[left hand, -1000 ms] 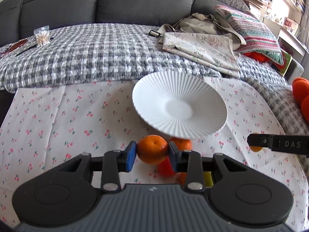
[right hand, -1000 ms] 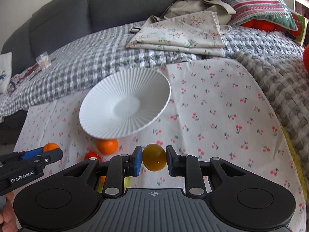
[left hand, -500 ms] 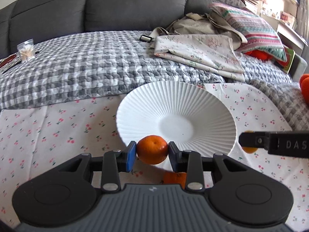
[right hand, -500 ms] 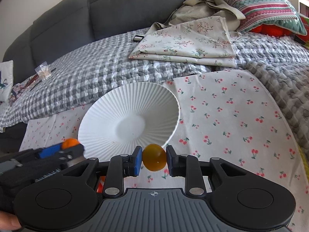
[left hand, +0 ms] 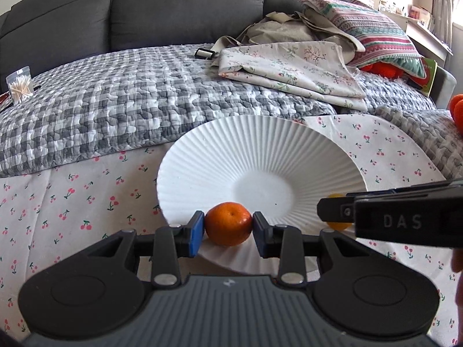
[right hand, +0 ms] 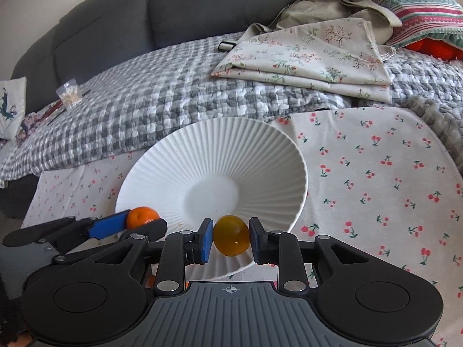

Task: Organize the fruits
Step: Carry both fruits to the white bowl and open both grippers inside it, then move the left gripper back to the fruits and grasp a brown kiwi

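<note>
My left gripper point(left hand: 228, 228) is shut on an orange tangerine point(left hand: 228, 227) and holds it over the near rim of a white ribbed bowl point(left hand: 260, 147). My right gripper point(right hand: 230, 240) is shut on a yellow-orange fruit point(right hand: 231, 235), also over the near rim of the bowl point(right hand: 220, 150). In the right wrist view the left gripper point(right hand: 136, 225) with its tangerine point(right hand: 141, 217) shows at the bowl's left edge. In the left wrist view the right gripper point(left hand: 335, 211) comes in from the right with its yellow fruit point(left hand: 337, 225) partly hidden.
The bowl stands on a cherry-print cloth point(right hand: 376, 179) over a grey checked quilt point(left hand: 101, 107) on a dark sofa. Folded floral fabric point(left hand: 289, 69) and a striped pillow point(left hand: 373, 26) lie behind. A bag of cotton swabs point(left hand: 18, 86) sits far left. Orange items point(left hand: 457, 110) are at the right edge.
Both grippers have moved forward with their fruits, from in front of the bowl to over its near rim. The loose fruits on the cloth have dropped out of sight below.
</note>
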Demonstrator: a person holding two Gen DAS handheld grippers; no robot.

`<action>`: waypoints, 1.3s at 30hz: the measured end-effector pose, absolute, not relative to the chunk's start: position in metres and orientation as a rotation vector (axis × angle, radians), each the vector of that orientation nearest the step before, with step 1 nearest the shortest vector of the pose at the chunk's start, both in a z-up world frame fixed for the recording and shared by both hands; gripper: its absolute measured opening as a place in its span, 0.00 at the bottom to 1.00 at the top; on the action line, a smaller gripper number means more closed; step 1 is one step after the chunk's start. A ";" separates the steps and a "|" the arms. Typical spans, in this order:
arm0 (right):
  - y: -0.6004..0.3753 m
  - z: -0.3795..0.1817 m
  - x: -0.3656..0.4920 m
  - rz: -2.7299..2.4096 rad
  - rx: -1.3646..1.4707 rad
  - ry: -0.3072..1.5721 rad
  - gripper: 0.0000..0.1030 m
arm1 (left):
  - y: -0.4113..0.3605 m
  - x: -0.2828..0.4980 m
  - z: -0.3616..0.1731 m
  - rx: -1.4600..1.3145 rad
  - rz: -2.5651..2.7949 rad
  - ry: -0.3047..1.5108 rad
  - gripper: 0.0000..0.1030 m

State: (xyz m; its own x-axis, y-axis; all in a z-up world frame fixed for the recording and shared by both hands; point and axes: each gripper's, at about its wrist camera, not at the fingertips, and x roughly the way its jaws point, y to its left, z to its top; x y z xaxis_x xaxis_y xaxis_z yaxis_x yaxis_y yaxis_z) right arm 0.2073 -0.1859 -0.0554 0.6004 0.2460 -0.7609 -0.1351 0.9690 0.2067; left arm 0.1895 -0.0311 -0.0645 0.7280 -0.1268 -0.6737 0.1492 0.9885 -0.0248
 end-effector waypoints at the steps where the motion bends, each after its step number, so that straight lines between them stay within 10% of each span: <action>1: -0.186 -0.056 0.207 0.223 0.138 0.901 0.27 | -0.031 0.189 -0.064 0.033 -0.153 0.740 0.35; 6: -0.194 -0.049 0.206 0.211 0.172 0.896 0.28 | -0.024 0.187 -0.058 0.006 -0.163 0.733 0.63; 13: -0.217 -0.029 0.198 0.161 0.211 0.866 0.36 | -0.007 0.179 -0.044 -0.064 -0.136 0.725 0.63; 17: -0.219 -0.009 0.184 0.155 0.179 0.797 0.76 | -0.005 0.170 -0.038 -0.079 -0.138 0.736 0.63; 26: -0.228 0.033 0.148 0.161 0.155 0.645 0.99 | 0.003 0.143 -0.022 -0.105 -0.145 0.747 0.76; 39: -0.242 0.037 0.109 0.187 0.153 0.614 1.00 | 0.007 0.097 -0.020 -0.145 -0.174 0.782 0.88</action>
State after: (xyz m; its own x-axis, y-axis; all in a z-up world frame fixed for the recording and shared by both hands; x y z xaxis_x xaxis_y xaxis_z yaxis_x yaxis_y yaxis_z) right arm 0.1089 -0.2419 0.0373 0.8013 0.2191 -0.5567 -0.1282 0.9718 0.1978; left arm 0.0967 0.0073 -0.0199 0.6963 -0.2096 -0.6865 0.1021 0.9756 -0.1943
